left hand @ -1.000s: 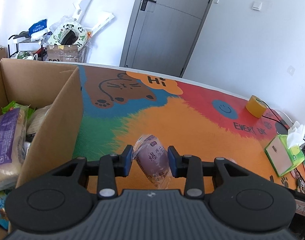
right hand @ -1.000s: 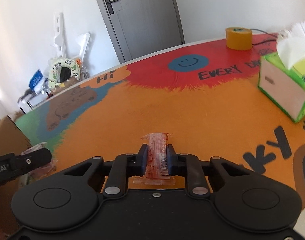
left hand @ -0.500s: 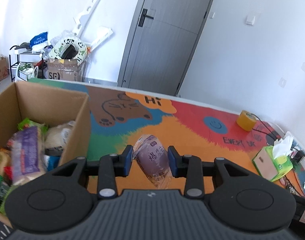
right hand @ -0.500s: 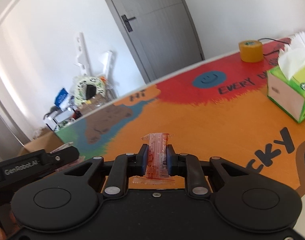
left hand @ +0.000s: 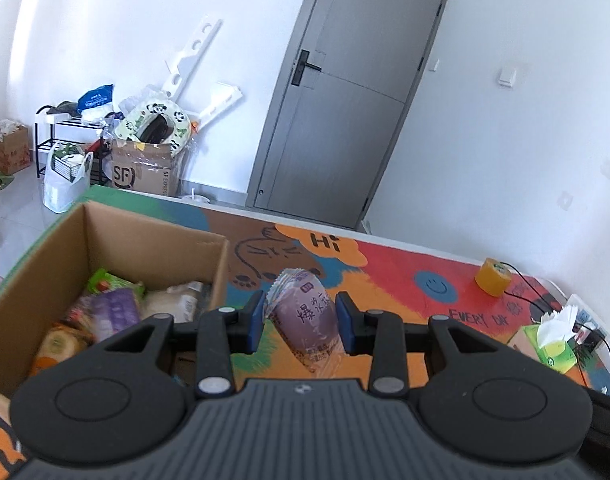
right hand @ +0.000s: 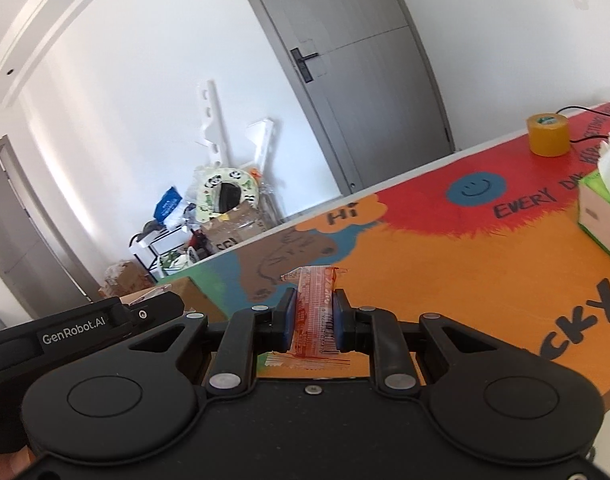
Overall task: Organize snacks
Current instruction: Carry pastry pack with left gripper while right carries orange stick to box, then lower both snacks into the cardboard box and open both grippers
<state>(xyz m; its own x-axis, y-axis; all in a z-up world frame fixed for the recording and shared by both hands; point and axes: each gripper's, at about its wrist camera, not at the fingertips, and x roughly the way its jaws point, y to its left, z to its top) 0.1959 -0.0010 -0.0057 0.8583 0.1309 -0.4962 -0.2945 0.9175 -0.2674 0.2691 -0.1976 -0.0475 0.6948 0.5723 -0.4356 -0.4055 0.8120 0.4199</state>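
while the left gripper (left hand: 300, 322) clamps a purple snack pack (left hand: 305, 314), the right gripper (right hand: 313, 320) pinches a red sachet (right hand: 315, 312).

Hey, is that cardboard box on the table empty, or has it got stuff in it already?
Partly full. The open cardboard box already holds several snack packets covering its bottom.

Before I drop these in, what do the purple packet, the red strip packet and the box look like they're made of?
Purple packet: looks like thin glossy plastic film, with a crimped, fanned top seal and a clear lower end.
Red strip packet: likely clear plastic film with red print, a barcode and a serrated end.
Box: plain brown corrugated cardboard, matte, with raw cut edges.
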